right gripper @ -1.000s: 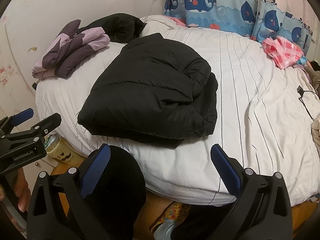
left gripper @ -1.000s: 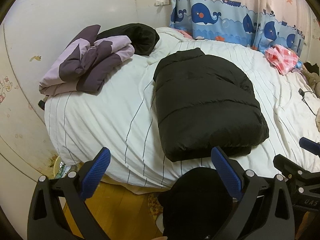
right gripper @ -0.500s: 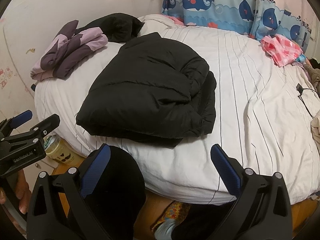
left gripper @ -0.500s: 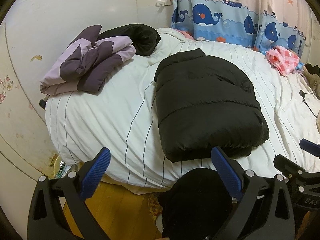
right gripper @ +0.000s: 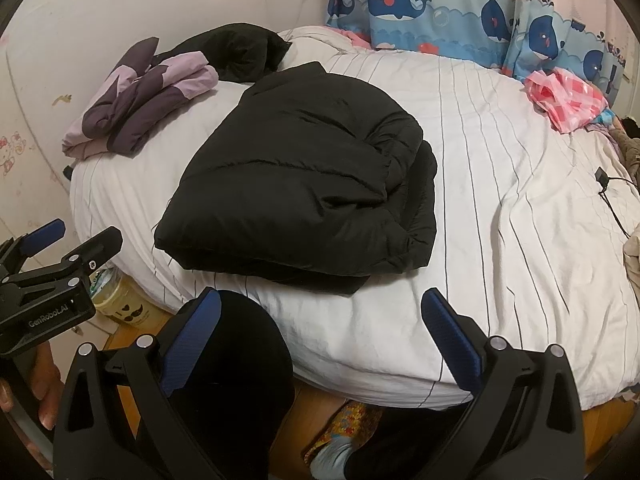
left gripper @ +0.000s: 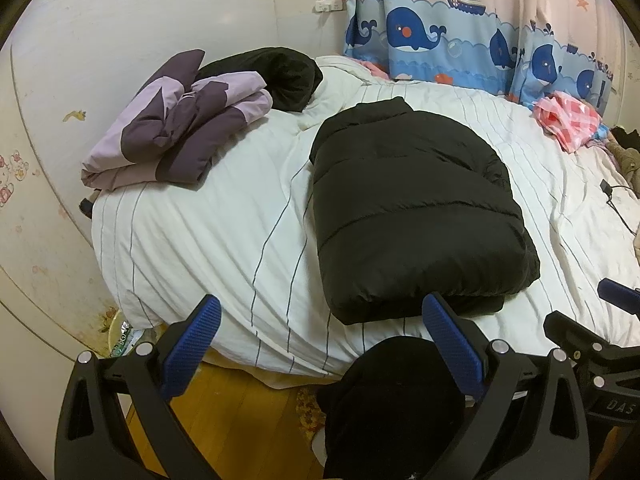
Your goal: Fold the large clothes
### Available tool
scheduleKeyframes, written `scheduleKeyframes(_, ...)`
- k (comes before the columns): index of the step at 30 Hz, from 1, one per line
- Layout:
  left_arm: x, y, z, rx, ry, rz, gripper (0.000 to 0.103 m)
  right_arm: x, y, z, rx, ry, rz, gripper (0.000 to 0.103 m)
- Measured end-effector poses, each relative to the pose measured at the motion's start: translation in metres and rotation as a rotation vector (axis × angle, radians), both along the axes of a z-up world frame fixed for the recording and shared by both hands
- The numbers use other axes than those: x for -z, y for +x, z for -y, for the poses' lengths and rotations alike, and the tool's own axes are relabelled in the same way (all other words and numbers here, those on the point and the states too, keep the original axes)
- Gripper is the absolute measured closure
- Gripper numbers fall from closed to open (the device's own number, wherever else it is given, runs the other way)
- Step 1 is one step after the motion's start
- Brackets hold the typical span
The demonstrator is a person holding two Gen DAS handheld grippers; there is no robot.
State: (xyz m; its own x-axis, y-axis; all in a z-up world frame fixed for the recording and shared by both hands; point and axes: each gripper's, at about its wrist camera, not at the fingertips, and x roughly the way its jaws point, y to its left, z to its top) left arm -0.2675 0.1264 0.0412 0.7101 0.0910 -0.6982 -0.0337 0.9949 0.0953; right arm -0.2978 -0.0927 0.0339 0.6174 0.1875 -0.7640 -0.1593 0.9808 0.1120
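A black puffer jacket (left gripper: 412,208) lies folded into a thick rectangle on the white striped bed (left gripper: 224,232); the right wrist view shows the same jacket (right gripper: 304,176) with its layers stacked. My left gripper (left gripper: 320,320) hangs open off the near bed edge, short of the jacket, holding nothing. My right gripper (right gripper: 320,316) is also open and empty, just in front of the jacket's near edge. The left gripper (right gripper: 52,248) shows at the left of the right wrist view, held by a hand (right gripper: 40,384).
A folded purple and lilac garment (left gripper: 180,128) and a dark bundle (left gripper: 276,72) sit at the far left of the bed. A pink checked cloth (left gripper: 568,120) lies far right by the whale curtain (left gripper: 460,44). A cable (left gripper: 616,204) lies on the right. Wooden floor (left gripper: 240,420) below.
Both views have shifted only slightly; the grippers stay open and the jacket lies unmoved.
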Motion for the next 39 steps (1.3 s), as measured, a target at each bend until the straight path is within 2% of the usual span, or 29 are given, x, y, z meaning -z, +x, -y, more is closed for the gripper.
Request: scheduleKeyframes(39, 0.0019, -0.0022, 0.0011, -0.005, 0.009, 0.003, 0.006, 0.003, 0.0015, 0.0001, -0.007, -0.003, -0.006, 0.006)
